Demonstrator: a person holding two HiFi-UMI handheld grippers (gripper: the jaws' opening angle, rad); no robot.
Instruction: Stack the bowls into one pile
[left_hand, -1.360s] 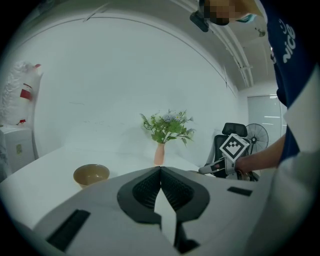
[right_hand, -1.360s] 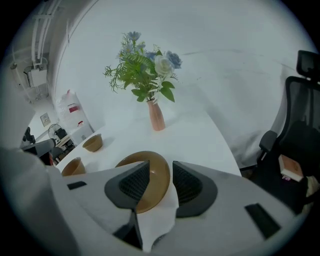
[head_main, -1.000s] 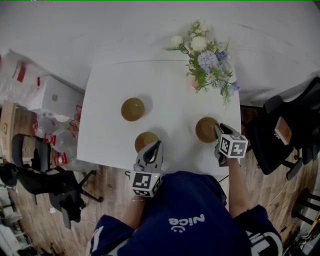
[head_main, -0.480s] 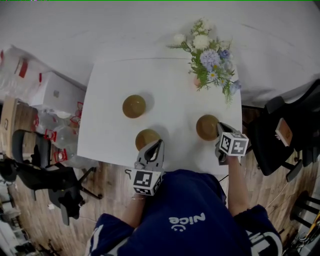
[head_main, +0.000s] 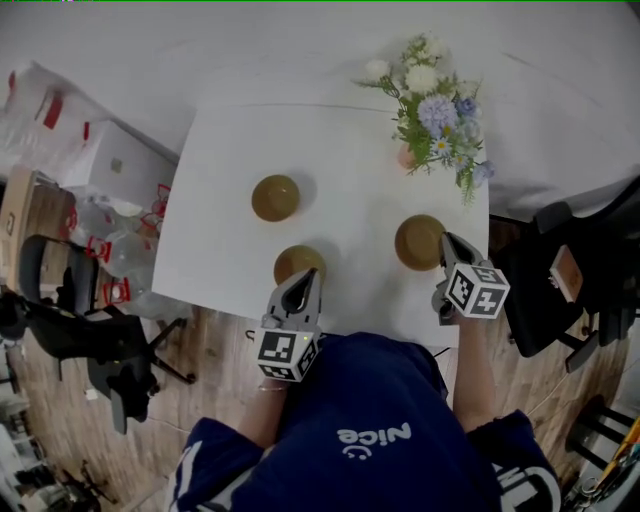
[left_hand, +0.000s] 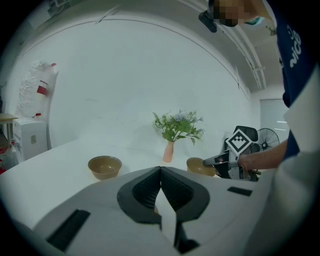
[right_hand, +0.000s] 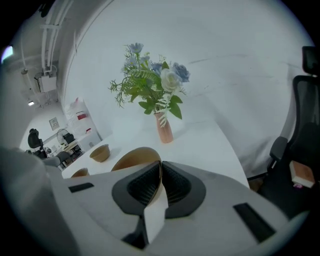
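Observation:
Three brown bowls are on a white table (head_main: 350, 180). The far bowl (head_main: 275, 197) (left_hand: 105, 166) stands alone. My left gripper (head_main: 303, 283) (left_hand: 160, 172) is shut, with its tips at the near rim of the near bowl (head_main: 297, 262). Whether it pinches that rim I cannot tell, as its own view hides the bowl. My right gripper (head_main: 446, 243) (right_hand: 160, 167) has just been closing on the right bowl (head_main: 419, 242) (right_hand: 132, 157) and now pinches its near rim.
A pink vase of flowers (head_main: 432, 110) (right_hand: 164, 127) stands at the table's far right. Black office chairs flank the table, one on the left (head_main: 70, 340) and one on the right (head_main: 580, 290). White boxes (head_main: 110, 165) lie on the floor at the left.
The right gripper's jaws have closed on the right bowl's rim and risen slightly with it. The left gripper has stayed at the near bowl.

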